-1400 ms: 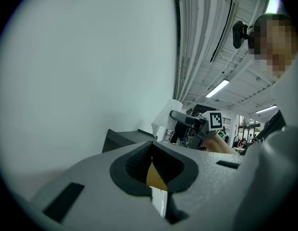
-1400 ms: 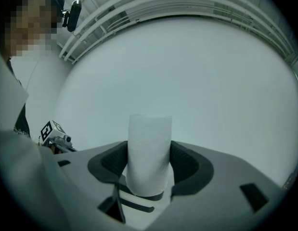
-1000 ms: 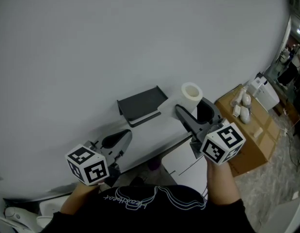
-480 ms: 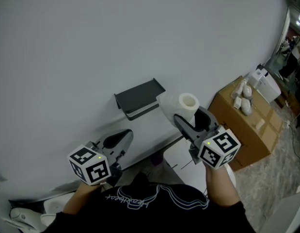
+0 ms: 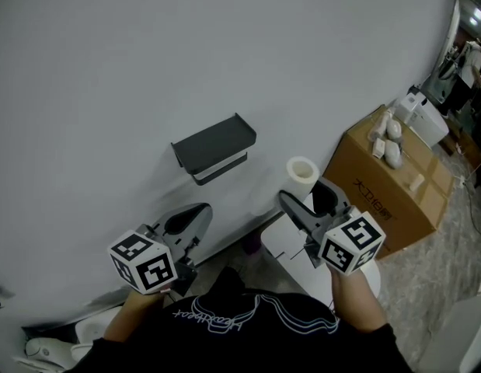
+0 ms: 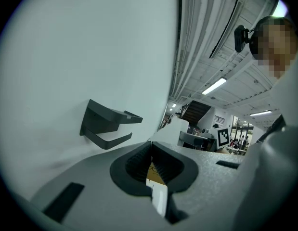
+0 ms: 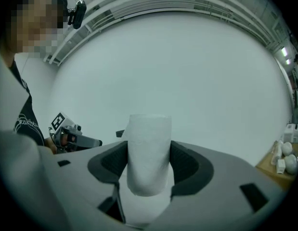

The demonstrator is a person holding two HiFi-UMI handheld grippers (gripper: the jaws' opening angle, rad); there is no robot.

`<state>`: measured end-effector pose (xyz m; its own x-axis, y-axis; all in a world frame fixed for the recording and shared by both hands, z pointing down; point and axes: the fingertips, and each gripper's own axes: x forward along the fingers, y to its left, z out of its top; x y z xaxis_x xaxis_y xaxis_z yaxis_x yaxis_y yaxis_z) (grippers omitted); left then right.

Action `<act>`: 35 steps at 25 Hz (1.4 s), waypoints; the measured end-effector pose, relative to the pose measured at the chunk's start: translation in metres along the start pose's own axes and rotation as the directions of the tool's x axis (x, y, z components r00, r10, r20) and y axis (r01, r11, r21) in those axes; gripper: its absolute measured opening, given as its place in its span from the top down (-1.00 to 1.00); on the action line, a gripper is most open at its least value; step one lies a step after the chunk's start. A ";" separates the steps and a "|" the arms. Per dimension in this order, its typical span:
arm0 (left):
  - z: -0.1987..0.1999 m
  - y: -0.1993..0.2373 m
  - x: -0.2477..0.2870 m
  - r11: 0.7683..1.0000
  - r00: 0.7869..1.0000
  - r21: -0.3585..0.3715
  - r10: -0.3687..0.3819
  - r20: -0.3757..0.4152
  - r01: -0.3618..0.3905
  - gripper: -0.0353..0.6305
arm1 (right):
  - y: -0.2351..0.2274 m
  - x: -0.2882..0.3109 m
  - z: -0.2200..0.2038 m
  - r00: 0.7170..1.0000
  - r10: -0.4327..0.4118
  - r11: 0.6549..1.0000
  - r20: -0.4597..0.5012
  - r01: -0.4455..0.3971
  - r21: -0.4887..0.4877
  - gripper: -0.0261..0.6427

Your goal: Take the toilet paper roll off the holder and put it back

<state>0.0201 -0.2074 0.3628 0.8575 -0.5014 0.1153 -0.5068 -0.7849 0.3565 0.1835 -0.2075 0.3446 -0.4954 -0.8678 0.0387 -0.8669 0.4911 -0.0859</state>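
Your right tongs (image 5: 306,196) clamped the roll (image 5: 302,171), apart from the holder (image 5: 213,148); your left tongs (image 5: 186,222) were closed and empty.

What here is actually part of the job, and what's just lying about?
Part of the job:
- toilet paper roll, clamped in the right hand-held gripper
- dark holder on the wall, empty

Just lying about:
- cardboard box
- small white objects on top of it
- left hand-held gripper, shut on nothing, idle
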 end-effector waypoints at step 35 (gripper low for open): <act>0.013 0.011 0.007 1.000 1.000 0.019 -0.009 0.008 0.009 0.88 | -0.004 0.014 0.025 0.999 0.009 0.999 0.031 -0.008 -0.040 0.11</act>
<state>0.0190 -0.2245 0.3554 0.8616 -0.4967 0.1046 -0.5004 -0.7963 0.3400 0.1809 -0.2235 0.3209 -0.5010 -0.8654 0.0069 -0.8647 0.5002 -0.0460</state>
